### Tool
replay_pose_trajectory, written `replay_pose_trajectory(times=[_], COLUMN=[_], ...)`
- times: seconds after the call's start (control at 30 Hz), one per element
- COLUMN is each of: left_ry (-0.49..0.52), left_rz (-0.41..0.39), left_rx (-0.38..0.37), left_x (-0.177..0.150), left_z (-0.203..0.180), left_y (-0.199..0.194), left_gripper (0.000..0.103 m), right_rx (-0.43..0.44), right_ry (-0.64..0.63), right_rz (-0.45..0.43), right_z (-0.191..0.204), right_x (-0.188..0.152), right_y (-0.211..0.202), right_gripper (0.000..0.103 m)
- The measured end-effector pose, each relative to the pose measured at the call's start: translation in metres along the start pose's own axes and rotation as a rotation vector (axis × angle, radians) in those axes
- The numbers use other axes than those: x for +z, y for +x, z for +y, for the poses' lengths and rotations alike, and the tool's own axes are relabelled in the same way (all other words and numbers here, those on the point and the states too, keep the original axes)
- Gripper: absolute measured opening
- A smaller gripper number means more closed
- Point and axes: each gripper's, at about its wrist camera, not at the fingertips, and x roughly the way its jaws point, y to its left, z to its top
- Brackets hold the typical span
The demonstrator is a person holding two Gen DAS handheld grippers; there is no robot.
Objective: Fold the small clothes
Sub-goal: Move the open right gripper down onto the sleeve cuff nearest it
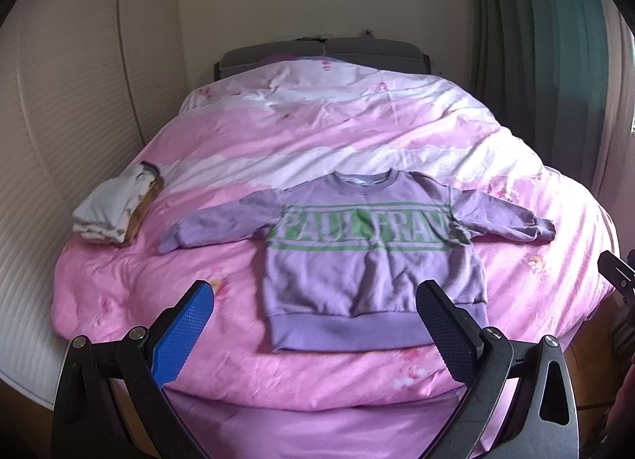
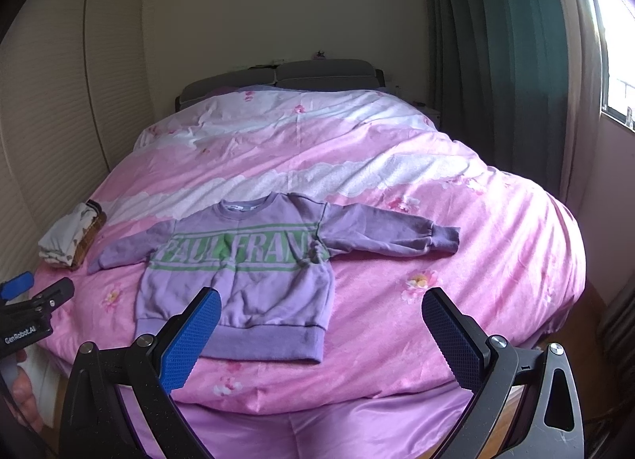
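Because the purple sweatshirt [image 1: 369, 256] lay flat and face up on the pink duvet [image 1: 278, 149], just ahead of both tools, it looked ready for the first fold. The left gripper [image 1: 317, 324] hung above the near edge of the bed with its jaws wide apart and nothing between them; the hem band was directly in front of it. The right gripper [image 2: 321, 328] was also wide and empty, with the hem ahead and a little to its left side. The cloth seemed soft, thick and light, so it would probably bend easily and not slip much on the rubber pads. I judged the best holds to be the sleeve cuffs, stretched out to each side, or the hem corners. A small folded pile [image 1: 115, 205] rested far to the left.
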Motion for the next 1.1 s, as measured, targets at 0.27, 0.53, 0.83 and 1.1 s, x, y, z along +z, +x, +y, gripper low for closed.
replay_pose_trajectory(times=[0.27, 0.53, 0.83, 1.1], left_ry=[0.036, 0.037, 0.009, 0.013], left_rz=[-0.036, -0.056, -0.035, -0.006], left_rx=[-0.041, -0.078, -0.091, -0.085], left_x=[0.027, 0.051, 0.069, 0.077], left_z=[-0.057, -0.116, -0.173, -0.218], left_y=[0.040, 0.093, 0.163, 0.214], left_gripper=[0.103, 0.103, 0.103, 0.103], right_rx=[-0.034, -0.075, -0.092, -0.038], right_ry=[0.051, 0.144, 0.205, 0.250], right_rz=[-0.004, 0.015, 0.016, 0.017], right_z=[-0.044, -0.111, -0.180, -0.232], right_x=[0.010, 0.019, 0.032, 0.036], right_y=[0.036, 0.097, 0.165, 0.230], right_gripper=[0.103, 0.102, 0.074, 0.038])
